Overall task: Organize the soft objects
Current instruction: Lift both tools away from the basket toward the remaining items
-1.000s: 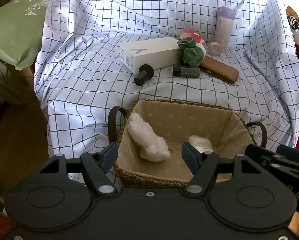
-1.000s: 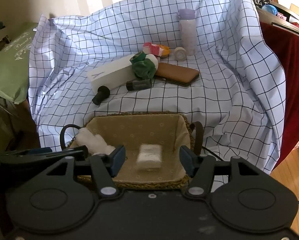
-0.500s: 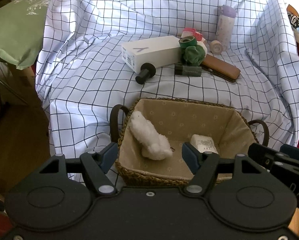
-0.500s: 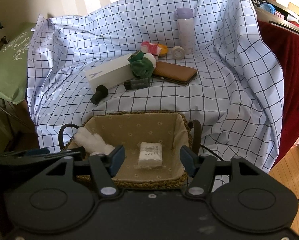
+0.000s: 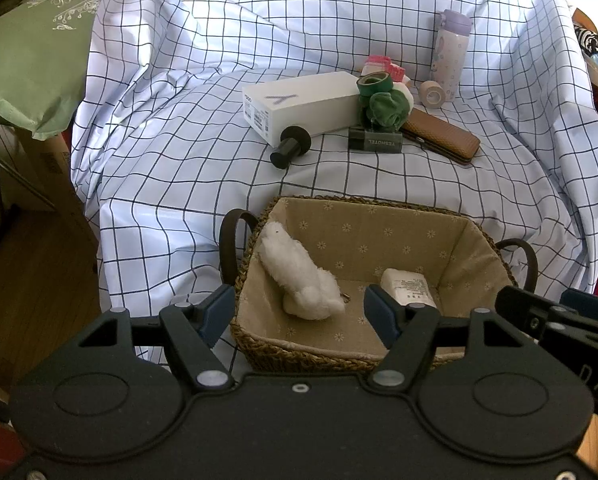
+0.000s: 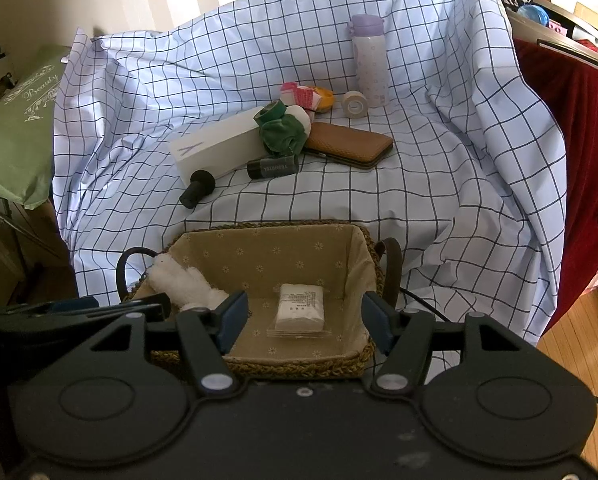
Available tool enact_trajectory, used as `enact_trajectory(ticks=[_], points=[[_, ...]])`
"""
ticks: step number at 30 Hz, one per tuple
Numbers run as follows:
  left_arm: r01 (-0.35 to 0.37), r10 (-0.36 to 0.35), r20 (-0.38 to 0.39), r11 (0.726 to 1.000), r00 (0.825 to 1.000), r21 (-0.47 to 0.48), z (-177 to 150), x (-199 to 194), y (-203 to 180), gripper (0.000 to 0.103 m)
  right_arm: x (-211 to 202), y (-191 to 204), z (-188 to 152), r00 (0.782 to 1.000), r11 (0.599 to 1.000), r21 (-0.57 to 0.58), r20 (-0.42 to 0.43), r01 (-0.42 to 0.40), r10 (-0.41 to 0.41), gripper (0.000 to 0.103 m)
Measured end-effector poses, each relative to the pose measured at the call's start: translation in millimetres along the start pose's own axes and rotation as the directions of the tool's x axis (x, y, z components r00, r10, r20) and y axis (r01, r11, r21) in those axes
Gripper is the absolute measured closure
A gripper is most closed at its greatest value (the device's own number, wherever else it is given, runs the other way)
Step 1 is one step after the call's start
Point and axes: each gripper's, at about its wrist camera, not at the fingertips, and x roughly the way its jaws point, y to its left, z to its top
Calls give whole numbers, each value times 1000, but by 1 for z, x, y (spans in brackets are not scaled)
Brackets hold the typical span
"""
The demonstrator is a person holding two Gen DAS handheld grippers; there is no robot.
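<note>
Both grippers, left gripper [image 5: 297, 308] and right gripper [image 6: 303, 316], have jaws partly open, empty. Crumpled green velvet cloth [image 6: 283, 136] sits far, against the white box [image 6: 215, 148]; light, floppy, so pinch a bunched fold.

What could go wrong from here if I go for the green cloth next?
The green cloth is jammed against the white box, green tape roll and dark tube; a grab might drag or pinch those hard items too. The basket sits near the covered seat's front edge, so a bump from either open gripper could tip it off.
</note>
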Motion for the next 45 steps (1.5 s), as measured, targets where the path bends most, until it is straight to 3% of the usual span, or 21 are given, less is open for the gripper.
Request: enact_trajectory(ticks=[28, 45], points=[[1, -1, -7, 1000, 1000, 9, -1, 1, 0, 36, 2, -1, -2, 1000, 1000, 3, -7, 4, -4, 39], [-16, 17, -22, 998, 1000, 57, 19, 10, -6, 35, 24, -8, 18, 998, 999, 11, -45, 36, -36, 38]])
